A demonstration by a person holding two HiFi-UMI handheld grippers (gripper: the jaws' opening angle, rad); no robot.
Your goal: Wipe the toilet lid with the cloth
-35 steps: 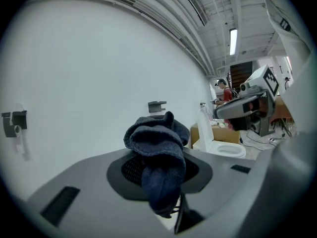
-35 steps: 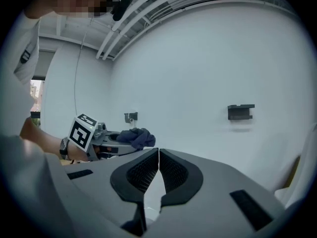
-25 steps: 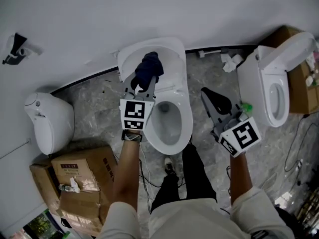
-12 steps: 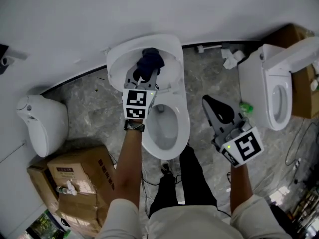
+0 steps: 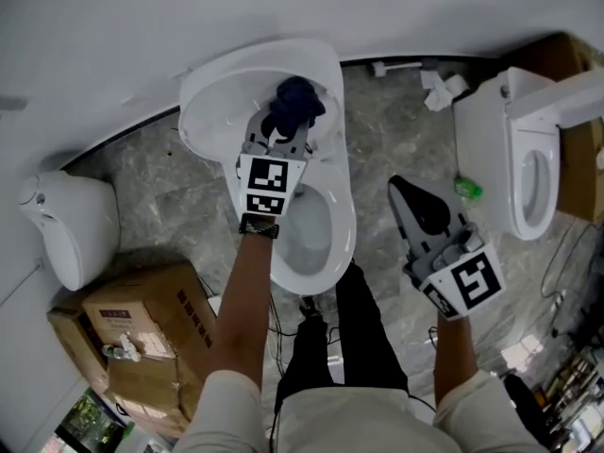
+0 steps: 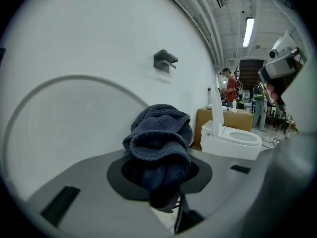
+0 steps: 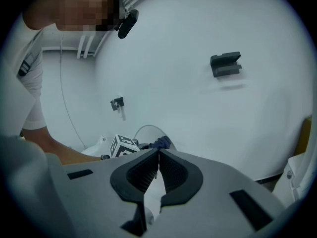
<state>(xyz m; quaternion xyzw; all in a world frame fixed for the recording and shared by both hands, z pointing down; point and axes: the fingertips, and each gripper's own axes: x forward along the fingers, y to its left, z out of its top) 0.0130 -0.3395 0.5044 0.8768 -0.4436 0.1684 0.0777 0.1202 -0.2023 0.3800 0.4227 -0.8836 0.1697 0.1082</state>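
Wall bracket (image 6: 165,61) unseen overhead, cloth (image 6: 159,138) clamped

A second white toilet (image 5: 524,159) stands at the right edge of the floor (image 5: 396,130), with a green bottle (image 5: 468,190) just beside its base and a cardboard box (image 5: 583,173) on its outer side. Stacked cardboard boxes (image 5: 142,310) occupy the floor's lower-left corner. A grey bracket (image 6: 165,61) is fixed to the wall (image 6: 74,33).
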